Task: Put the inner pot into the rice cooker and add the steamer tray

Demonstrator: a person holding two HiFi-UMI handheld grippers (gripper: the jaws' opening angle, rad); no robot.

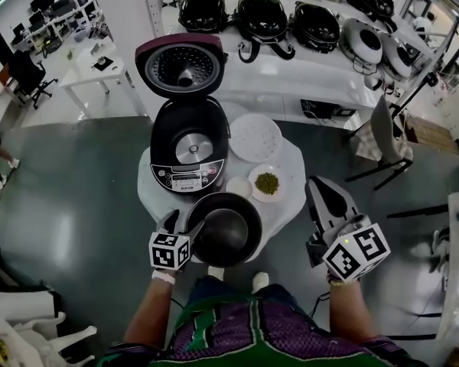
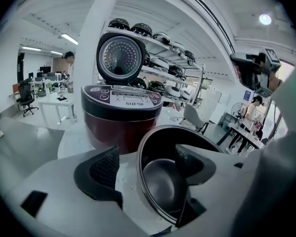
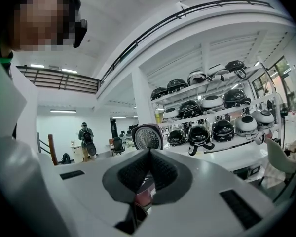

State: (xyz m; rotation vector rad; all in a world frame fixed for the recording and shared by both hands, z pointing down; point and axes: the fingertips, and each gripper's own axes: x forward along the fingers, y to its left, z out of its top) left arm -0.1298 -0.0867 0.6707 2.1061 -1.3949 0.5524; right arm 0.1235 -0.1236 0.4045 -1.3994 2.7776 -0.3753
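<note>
The black inner pot point(image 1: 228, 232) stands on the round white table point(image 1: 291, 209), near its front edge. My left gripper point(image 1: 185, 224) is open and straddles the pot's left rim. In the left gripper view one finger point(image 2: 104, 169) is outside the inner pot point(image 2: 160, 181) and the other is inside, with neither pad pressing. Behind the pot stands the dark rice cooker point(image 1: 190, 147) with its lid point(image 1: 181, 66) raised and no pot in it. The white steamer tray point(image 1: 254, 138) lies to the cooker's right. My right gripper point(image 1: 317, 186) hangs off the table's right side, shut on nothing point(image 3: 149, 154).
A small dish of green beans point(image 1: 267, 183) and a small white round piece point(image 1: 239, 186) lie between pot and tray. Shelves with several rice cookers point(image 1: 291, 21) run along the back. A chair point(image 1: 382, 140) stands at the right and a white desk point(image 1: 92, 67) at the left.
</note>
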